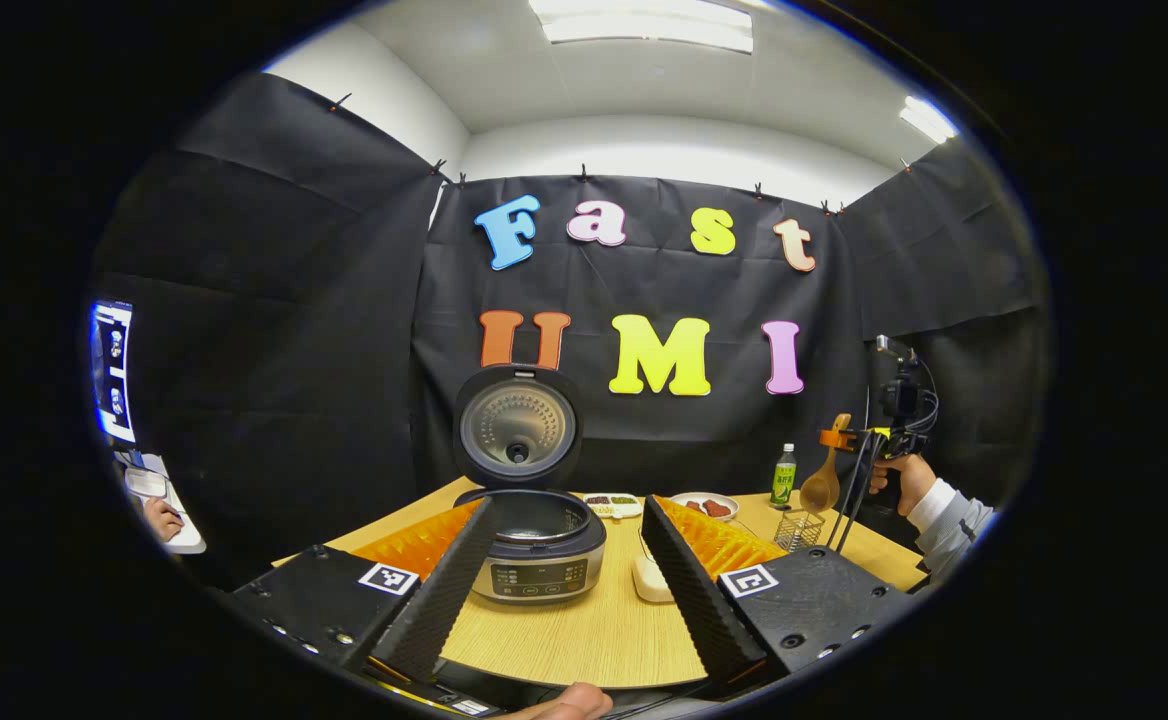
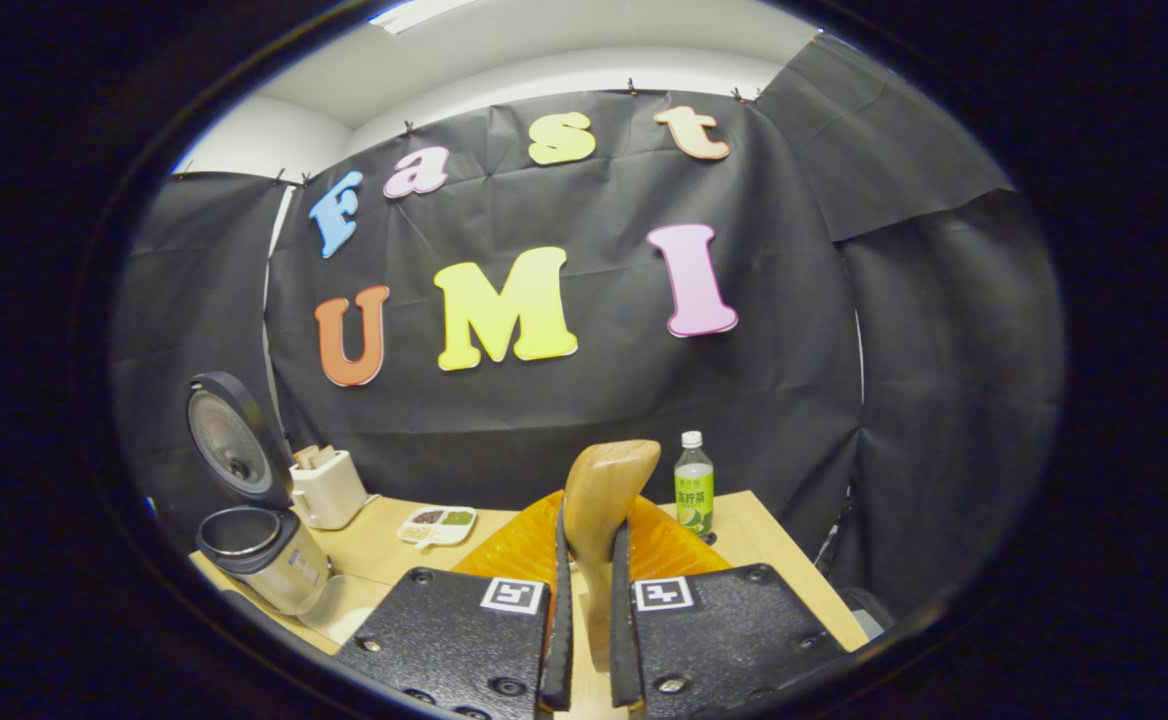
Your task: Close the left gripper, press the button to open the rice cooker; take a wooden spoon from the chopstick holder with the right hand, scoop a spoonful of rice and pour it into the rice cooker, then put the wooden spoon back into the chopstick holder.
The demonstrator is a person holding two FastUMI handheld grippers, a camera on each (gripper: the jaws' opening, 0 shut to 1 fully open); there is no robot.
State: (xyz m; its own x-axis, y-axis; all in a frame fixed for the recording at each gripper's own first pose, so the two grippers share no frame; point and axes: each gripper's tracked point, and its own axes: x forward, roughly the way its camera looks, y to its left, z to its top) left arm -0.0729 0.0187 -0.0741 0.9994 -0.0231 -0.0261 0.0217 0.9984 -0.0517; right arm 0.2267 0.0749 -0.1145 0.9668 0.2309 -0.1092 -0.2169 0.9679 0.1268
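Wooden spoon (image 2: 599, 500) clamped btwn right gripper (image 2: 584, 640) jaws, upright.

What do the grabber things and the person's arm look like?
Each gripper, the left gripper and the right gripper, has black textured blocks with screws and a small square black-and-white marker on each block. Ridged orange panels sit behind the long flat fingers. In the left gripper view, the person's sleeve is light grey and black cables hang below the hand.
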